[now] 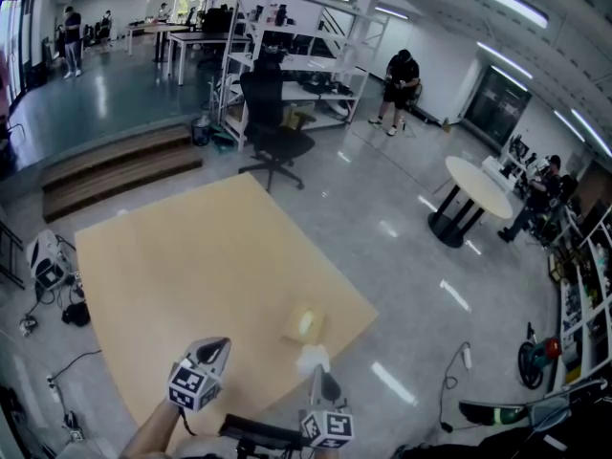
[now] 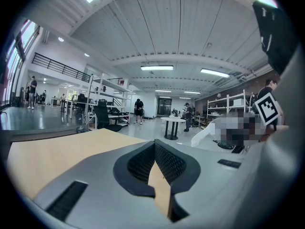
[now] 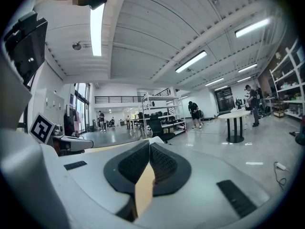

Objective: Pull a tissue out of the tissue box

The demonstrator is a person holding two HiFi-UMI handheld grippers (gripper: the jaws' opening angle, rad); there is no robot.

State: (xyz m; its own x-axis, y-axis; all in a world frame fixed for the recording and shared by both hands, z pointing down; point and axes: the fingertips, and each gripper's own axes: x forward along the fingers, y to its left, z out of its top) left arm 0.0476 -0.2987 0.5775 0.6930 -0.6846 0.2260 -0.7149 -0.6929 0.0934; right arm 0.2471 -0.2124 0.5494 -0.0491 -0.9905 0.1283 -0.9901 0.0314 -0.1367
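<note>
**Tissue box (image 1: 304, 325) just beyond the right gripper (image 1: 320, 372), tissue at its fingers**

A pale wooden tabletop (image 1: 191, 266) fills the middle of the head view. The small tan cardboard tissue box sits near its right-hand edge. The left gripper (image 1: 220, 345) hangs over the tabletop to the left of the box and apart from it, fingers pressed together on nothing. The right gripper's fingers are also pressed together, pinching a white tissue (image 1: 313, 359) that lies between their tips and the box.
</note>
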